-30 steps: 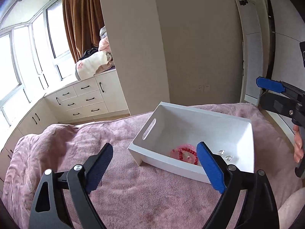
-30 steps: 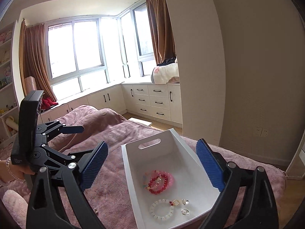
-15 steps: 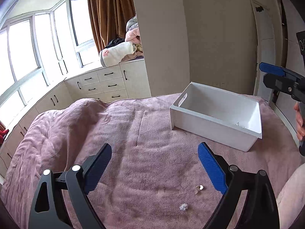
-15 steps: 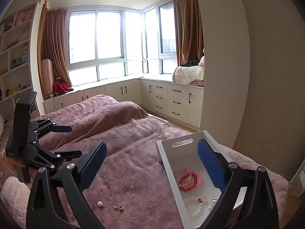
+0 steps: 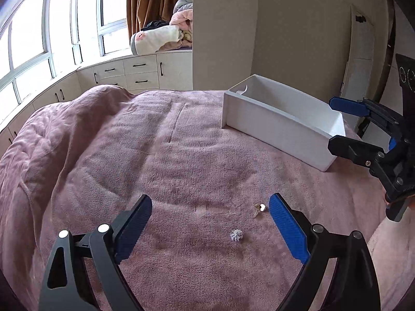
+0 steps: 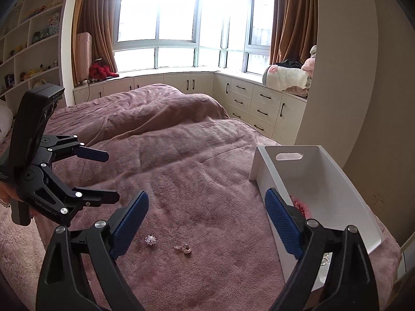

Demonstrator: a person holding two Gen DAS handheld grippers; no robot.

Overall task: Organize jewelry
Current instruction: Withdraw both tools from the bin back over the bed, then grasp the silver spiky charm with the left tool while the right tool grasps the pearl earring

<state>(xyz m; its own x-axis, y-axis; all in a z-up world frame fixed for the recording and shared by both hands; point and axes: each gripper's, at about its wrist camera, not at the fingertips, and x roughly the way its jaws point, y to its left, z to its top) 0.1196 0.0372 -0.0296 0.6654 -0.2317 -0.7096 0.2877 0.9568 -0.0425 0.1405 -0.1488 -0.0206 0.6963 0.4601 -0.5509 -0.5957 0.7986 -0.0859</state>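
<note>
A white bin point(image 5: 280, 121) stands on the pink blanket; in the right wrist view point(image 6: 319, 189) it holds a red bead bracelet point(image 6: 298, 204), mostly hidden behind my right finger. Two small pieces lie loose on the blanket: a silver flower-shaped piece point(image 5: 236, 234) point(image 6: 150, 239) and a small gold and pearl earring point(image 5: 259, 208) point(image 6: 184, 248). My left gripper point(image 5: 210, 223) is open and empty, hovering just above and before both pieces. My right gripper point(image 6: 205, 220) is open and empty, above the same pieces, beside the bin.
The pink blanket point(image 5: 129, 155) covers a wide bed, bunched into a ridge at the far side point(image 6: 145, 108). Cream drawers point(image 6: 254, 106) and windows run behind. A wall column point(image 5: 223, 31) stands past the bin. Shelves with toys point(image 6: 28, 51) are at the left.
Both grippers have swung away from the bin toward the open blanket and lowered. The two loose pieces have come into view between the fingers. Both stay open.
</note>
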